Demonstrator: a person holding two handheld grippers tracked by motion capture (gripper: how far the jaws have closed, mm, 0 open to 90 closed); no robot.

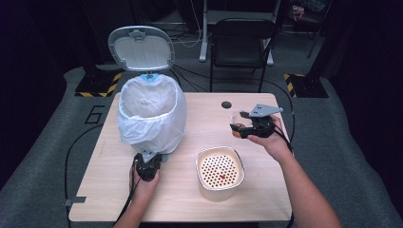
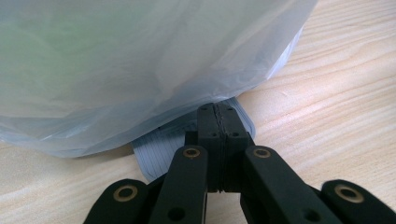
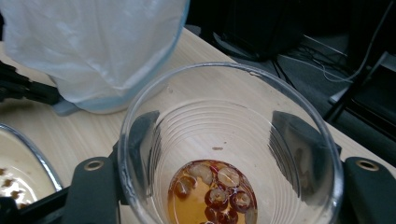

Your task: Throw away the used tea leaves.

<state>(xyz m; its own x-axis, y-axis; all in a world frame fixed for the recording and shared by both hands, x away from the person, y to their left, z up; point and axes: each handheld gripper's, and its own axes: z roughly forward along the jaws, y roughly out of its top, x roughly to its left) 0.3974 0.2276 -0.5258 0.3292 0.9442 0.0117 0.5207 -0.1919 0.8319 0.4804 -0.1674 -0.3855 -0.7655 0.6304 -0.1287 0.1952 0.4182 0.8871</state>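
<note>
Cup, clear ribbed plastic, sits clamped between the jaws of my right gripper, held above the table's right side; amber liquid and reddish round slices pool at its bottom. My left gripper has its jaws pressed together on the ridged grey pedal at the bin's base. Between them stands a cream tub with a perforated insert. Farther off, the bin wears a thin, crinkled white liner, its grey oval lid upright.
</note>
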